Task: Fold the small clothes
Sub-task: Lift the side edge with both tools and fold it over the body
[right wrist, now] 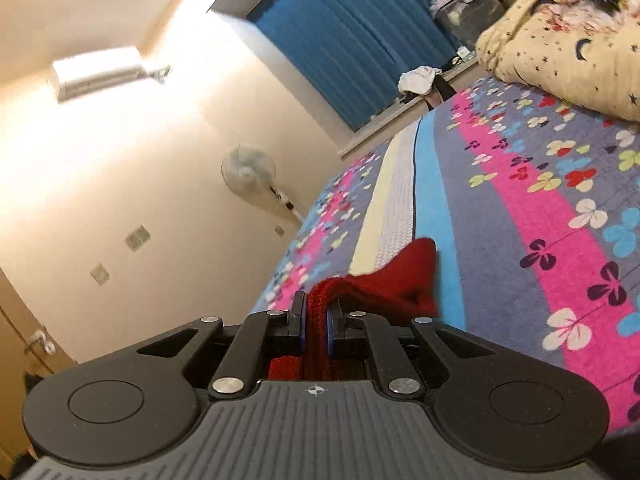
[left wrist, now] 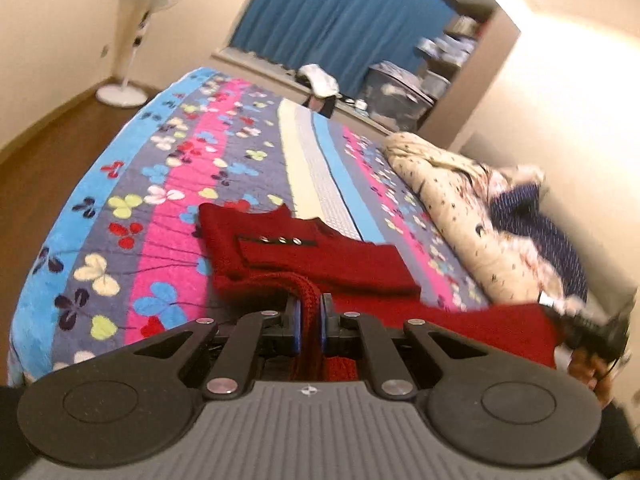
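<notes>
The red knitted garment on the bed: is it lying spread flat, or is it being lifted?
Partly lifted. The left tool and right tool each pinch an edge of the red knitted garment; its buttoned part lies on the bed cover.

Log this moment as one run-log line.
left gripper: shut on red knit garment | right gripper: shut on red knit garment | garment: partly on floral bedspread | fold: unfinished

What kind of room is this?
Most likely a bedroom. There is a bed with a flowery bedspread, a rolled-up quilt lying on it, blue curtains over the window, and a standing fan in the corner.
</notes>
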Action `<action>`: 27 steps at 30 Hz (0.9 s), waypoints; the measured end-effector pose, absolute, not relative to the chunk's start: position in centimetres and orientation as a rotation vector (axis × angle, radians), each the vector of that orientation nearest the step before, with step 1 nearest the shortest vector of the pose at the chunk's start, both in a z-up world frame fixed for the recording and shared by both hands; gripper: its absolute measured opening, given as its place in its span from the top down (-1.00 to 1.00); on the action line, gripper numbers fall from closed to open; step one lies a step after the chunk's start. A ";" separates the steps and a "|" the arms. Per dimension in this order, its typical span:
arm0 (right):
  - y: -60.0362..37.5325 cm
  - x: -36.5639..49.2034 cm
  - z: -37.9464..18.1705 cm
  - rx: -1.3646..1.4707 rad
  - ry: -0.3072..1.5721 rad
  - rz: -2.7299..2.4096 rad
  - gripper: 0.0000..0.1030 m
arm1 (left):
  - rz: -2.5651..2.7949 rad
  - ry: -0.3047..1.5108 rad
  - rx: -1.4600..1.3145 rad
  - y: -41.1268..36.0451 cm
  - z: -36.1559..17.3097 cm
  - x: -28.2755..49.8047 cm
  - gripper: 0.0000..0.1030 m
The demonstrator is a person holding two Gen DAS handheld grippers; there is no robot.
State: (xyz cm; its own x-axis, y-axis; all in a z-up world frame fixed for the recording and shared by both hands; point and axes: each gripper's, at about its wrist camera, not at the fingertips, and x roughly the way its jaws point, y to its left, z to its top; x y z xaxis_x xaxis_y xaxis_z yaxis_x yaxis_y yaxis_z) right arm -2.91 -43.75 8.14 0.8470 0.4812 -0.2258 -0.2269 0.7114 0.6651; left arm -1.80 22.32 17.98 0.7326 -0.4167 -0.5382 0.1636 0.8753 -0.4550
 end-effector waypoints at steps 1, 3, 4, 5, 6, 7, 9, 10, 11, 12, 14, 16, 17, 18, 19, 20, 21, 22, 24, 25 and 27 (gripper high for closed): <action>-44.1 -2.1 7.9 0.689 0.418 0.390 0.83 | -0.322 0.686 -0.415 22.7 17.5 -0.8 0.83; -44.1 0.4 7.2 0.706 0.464 0.344 0.83 | -0.294 0.720 -0.446 23.5 16.4 2.1 0.83; -44.1 2.0 6.8 0.719 0.490 0.324 0.83 | -0.279 0.746 -0.458 23.6 15.6 4.4 0.83; -43.9 4.4 6.4 0.721 0.524 0.303 0.83 | -0.264 0.770 -0.465 23.9 15.0 6.4 0.83; -43.3 6.3 6.1 0.706 0.545 0.285 0.83 | -0.244 0.792 -0.454 23.9 14.3 8.8 0.83; -42.8 8.7 5.7 0.688 0.576 0.262 0.83 | -0.224 0.810 -0.434 23.7 13.6 11.4 0.83; -41.6 13.9 4.8 0.672 0.640 0.224 0.83 | -0.180 0.852 -0.419 23.6 11.7 16.4 0.83; -41.4 16.4 4.1 0.676 0.668 0.199 0.83 | -0.161 0.879 -0.426 23.7 10.6 18.6 0.83; -41.2 18.9 3.3 0.690 0.703 0.165 0.83 | -0.150 0.897 -0.426 23.8 9.3 20.7 0.83; -40.8 21.4 2.3 0.693 0.737 0.137 0.82 | -0.132 0.921 -0.433 23.9 7.8 22.6 0.82; -40.1 24.7 0.2 0.674 0.790 0.099 0.77 | -0.089 0.988 -0.490 24.6 4.5 25.1 0.79; -39.4 26.1 -2.3 0.650 0.819 0.063 0.67 | -0.067 1.052 -0.534 25.3 2.9 26.1 0.72; -39.6 26.0 -3.3 0.666 0.827 0.059 0.53 | -0.083 1.031 -0.552 25.6 3.2 26.2 0.66; -39.9 26.2 -3.9 0.686 0.861 0.045 0.39 | -0.114 1.008 -0.559 25.8 3.5 25.9 0.60; -40.3 26.2 -3.5 0.693 0.838 0.044 0.37 | -0.127 0.992 -0.563 26.2 3.9 25.6 0.58; -40.8 25.7 -2.7 0.680 0.785 0.046 0.37 | -0.126 0.971 -0.563 26.9 4.2 25.1 0.52; -41.4 24.9 -1.7 0.650 0.723 0.033 0.37 | -0.119 0.949 -0.569 27.7 4.5 24.5 0.50; -42.2 24.5 -1.3 0.641 0.686 0.025 0.36 | -0.116 0.928 -0.585 28.6 4.7 23.9 0.50; -44.0 23.6 -1.2 0.664 0.661 0.027 0.36 | -0.114 0.901 -0.606 30.2 5.1 22.6 0.45; -44.6 23.1 -1.4 0.648 0.671 0.029 0.36 | -0.107 0.900 -0.581 30.5 5.3 22.2 0.40; -44.8 22.6 -2.2 0.531 0.723 0.025 0.35 | -0.106 0.933 -0.473 30.2 5.2 21.4 0.16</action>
State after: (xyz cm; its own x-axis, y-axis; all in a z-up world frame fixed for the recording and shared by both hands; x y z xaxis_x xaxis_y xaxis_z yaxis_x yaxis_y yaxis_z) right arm 22.62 -44.80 -2.21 0.7552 0.2017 -0.6237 0.1576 0.8677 0.4714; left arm 21.39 30.15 5.16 0.5985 -0.2884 -0.7474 -0.1133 0.8931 -0.4354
